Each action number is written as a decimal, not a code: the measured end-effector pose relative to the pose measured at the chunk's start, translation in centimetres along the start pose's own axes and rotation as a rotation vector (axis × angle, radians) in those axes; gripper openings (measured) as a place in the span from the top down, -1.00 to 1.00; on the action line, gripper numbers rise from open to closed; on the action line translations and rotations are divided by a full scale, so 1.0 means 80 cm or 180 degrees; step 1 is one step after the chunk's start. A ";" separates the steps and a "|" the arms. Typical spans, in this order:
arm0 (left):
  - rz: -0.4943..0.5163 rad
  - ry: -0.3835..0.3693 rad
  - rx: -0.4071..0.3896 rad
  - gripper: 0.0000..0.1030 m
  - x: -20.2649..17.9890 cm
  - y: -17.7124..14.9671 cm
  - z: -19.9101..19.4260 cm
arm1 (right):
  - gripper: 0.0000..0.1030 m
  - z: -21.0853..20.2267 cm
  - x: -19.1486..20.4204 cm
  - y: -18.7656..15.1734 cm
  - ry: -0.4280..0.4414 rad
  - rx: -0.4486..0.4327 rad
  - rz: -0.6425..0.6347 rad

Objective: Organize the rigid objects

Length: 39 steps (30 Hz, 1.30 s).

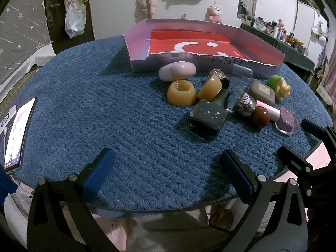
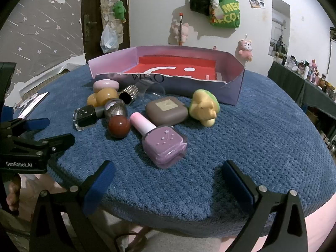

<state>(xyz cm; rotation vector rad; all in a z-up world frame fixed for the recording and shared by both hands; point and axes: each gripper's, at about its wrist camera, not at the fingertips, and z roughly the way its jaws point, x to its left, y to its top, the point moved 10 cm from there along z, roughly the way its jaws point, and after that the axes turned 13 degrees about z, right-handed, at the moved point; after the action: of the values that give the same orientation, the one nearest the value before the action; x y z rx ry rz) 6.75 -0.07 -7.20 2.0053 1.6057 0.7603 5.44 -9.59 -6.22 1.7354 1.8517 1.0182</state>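
Observation:
A low purple box [image 1: 142, 64] [image 2: 233, 92] with a red floor stands at the back of the blue mat. In front of it lies a cluster: a pink oval case [image 1: 177, 71], two amber caps [image 1: 181, 92], a black nail-polish bottle [image 1: 209, 117] [image 2: 86, 116], a dark red ball [image 1: 260, 116] [image 2: 119, 126], a purple nail-polish bottle [image 2: 162, 143] [image 1: 286, 122], a brown square compact [image 2: 167, 110] [image 1: 262, 92] and a yellow-green toy [image 2: 204, 108] [image 1: 280, 86]. My left gripper [image 1: 168, 168] is open and empty, short of the cluster. My right gripper [image 2: 168, 178] is open and empty, just before the purple bottle.
A phone [image 1: 17, 134] lies at the mat's left edge. The mat [image 1: 105, 105] covers a round table; its near edge is right under both grippers. A shelf with small items [image 2: 310, 77] stands at the right. Plush toys hang on the wall.

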 end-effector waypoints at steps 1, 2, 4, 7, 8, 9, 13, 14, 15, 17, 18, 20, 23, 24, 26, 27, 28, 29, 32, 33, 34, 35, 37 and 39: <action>0.0001 -0.0003 0.0000 -1.00 0.000 0.001 -0.002 | -1.00 0.000 0.000 0.000 0.0000 0.0002 0.0001; 0.0002 -0.0005 0.0000 -1.00 0.001 0.002 -0.004 | -1.00 -0.001 0.000 0.000 0.0003 0.0005 0.0001; 0.0009 -0.0010 -0.0002 -1.00 0.001 0.005 -0.004 | -1.00 -0.001 0.000 0.000 0.0011 0.0014 -0.0008; 0.0021 -0.0024 -0.0003 -1.00 0.000 0.008 -0.004 | -1.00 -0.001 0.000 0.002 0.0031 0.0026 -0.0027; 0.0024 -0.0030 -0.0003 -1.00 0.000 0.009 -0.004 | -1.00 0.000 0.000 0.003 0.0038 0.0031 -0.0033; 0.0029 -0.0039 -0.0004 -1.00 0.000 0.010 -0.003 | -1.00 0.000 0.000 0.003 0.0044 0.0034 -0.0038; 0.0052 -0.0060 -0.0007 -1.00 -0.003 0.014 0.001 | -1.00 0.004 0.000 0.007 0.0063 0.0045 -0.0040; 0.0058 -0.0063 -0.0011 -1.00 -0.003 0.014 0.002 | -1.00 0.004 0.001 0.007 0.0066 0.0044 -0.0042; 0.0065 -0.0066 -0.0015 -1.00 -0.004 0.015 0.003 | -1.00 0.005 0.001 0.008 0.0069 0.0040 -0.0047; 0.0075 -0.0081 -0.0018 -1.00 -0.005 0.017 0.004 | -1.00 0.006 0.000 0.008 0.0075 0.0035 -0.0054; 0.0080 -0.0088 -0.0019 -1.00 -0.006 0.017 0.005 | -1.00 0.007 0.000 0.009 0.0075 0.0035 -0.0054; 0.0087 -0.0087 -0.0021 -1.00 -0.007 0.018 0.007 | -1.00 0.007 0.000 0.009 0.0075 0.0034 -0.0054; 0.0092 -0.0088 -0.0030 -1.00 -0.008 0.019 0.009 | -1.00 0.006 0.000 0.009 0.0075 0.0033 -0.0055; 0.0092 -0.0089 -0.0032 -1.00 -0.008 0.020 0.010 | -1.00 0.006 0.000 0.009 0.0074 0.0033 -0.0056; 0.0093 -0.0093 -0.0037 -1.00 -0.009 0.021 0.012 | -1.00 0.009 0.000 0.012 0.0073 0.0031 -0.0064; 0.0094 -0.0097 -0.0037 -1.00 -0.009 0.023 0.013 | -1.00 0.011 0.000 0.013 0.0074 0.0032 -0.0065; 0.0096 -0.0099 -0.0036 -1.00 -0.009 0.023 0.014 | -1.00 0.011 0.000 0.014 0.0076 0.0031 -0.0063; 0.0098 -0.0098 -0.0037 -1.00 -0.009 0.024 0.015 | -1.00 0.010 0.000 0.013 0.0076 0.0030 -0.0059; 0.0102 -0.0100 -0.0044 -1.00 -0.010 0.026 0.018 | -1.00 0.012 0.001 0.015 0.0082 0.0032 -0.0057; 0.0105 -0.0103 -0.0047 -1.00 -0.010 0.027 0.018 | -1.00 0.013 0.001 0.016 0.0085 0.0030 -0.0059; 0.0110 -0.0108 -0.0049 -1.00 -0.011 0.028 0.019 | -1.00 0.013 0.000 0.017 0.0087 0.0029 -0.0059; 0.0116 -0.0118 -0.0051 -1.00 -0.012 0.029 0.020 | -1.00 0.014 0.000 0.017 0.0088 0.0029 -0.0055; 0.0130 -0.0124 -0.0060 -1.00 -0.014 0.031 0.022 | -1.00 0.015 0.000 0.019 0.0092 0.0029 -0.0052; 0.0154 -0.0134 -0.0071 -0.98 -0.016 0.035 0.024 | -1.00 0.016 -0.001 0.020 0.0098 0.0028 -0.0042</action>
<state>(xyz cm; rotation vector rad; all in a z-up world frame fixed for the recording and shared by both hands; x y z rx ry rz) 9.83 -1.96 -6.97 2.0374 1.5237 0.7456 7.50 -9.43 -5.89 1.7195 1.8869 1.0388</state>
